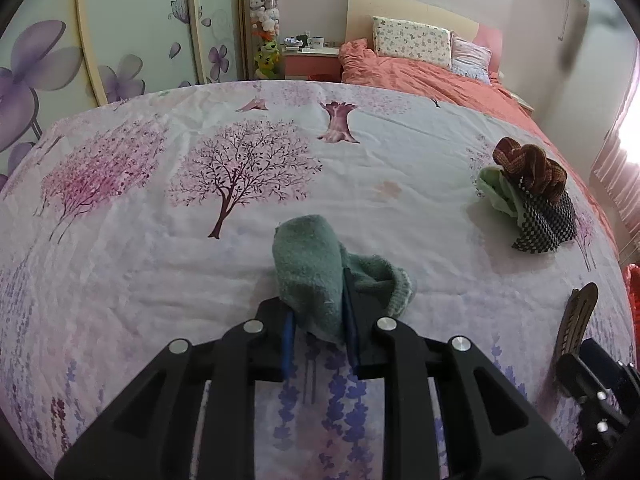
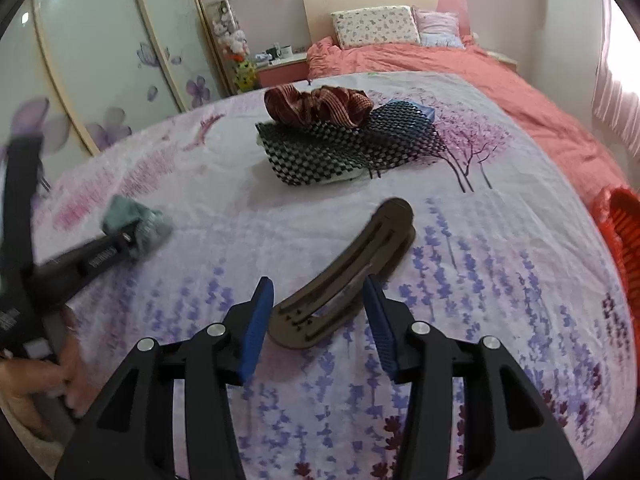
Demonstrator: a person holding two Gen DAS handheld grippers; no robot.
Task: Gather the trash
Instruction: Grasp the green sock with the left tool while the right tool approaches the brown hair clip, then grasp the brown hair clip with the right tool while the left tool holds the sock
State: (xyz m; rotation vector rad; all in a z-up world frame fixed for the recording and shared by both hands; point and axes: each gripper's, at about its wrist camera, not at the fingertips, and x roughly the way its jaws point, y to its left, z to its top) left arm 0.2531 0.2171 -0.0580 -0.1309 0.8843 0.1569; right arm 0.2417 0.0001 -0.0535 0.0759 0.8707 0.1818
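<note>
A fuzzy green sock (image 1: 316, 268) lies on the flower-print sheet (image 1: 160, 240), and my left gripper (image 1: 318, 322) is shut on its near end. The right wrist view shows the same grip at the left, sock (image 2: 134, 214) in the left gripper (image 2: 134, 242). A flat brown slotted piece (image 2: 344, 276) lies on the sheet with its near end between the blue pads (image 2: 256, 320) of my right gripper (image 2: 316, 284). That gripper is open and the pads do not touch the piece. The brown piece (image 1: 576, 320) also shows at the lower right of the left wrist view.
A heap of brown knit cloth (image 2: 320, 106), chequered black mesh (image 2: 320, 156) and pale green cloth (image 1: 496, 192) sits further back. A red basket (image 2: 620, 232) stands off the sheet's right edge. A person's hand (image 2: 48, 376) holds the left gripper. Wardrobe left, pink bed (image 1: 420, 76) behind.
</note>
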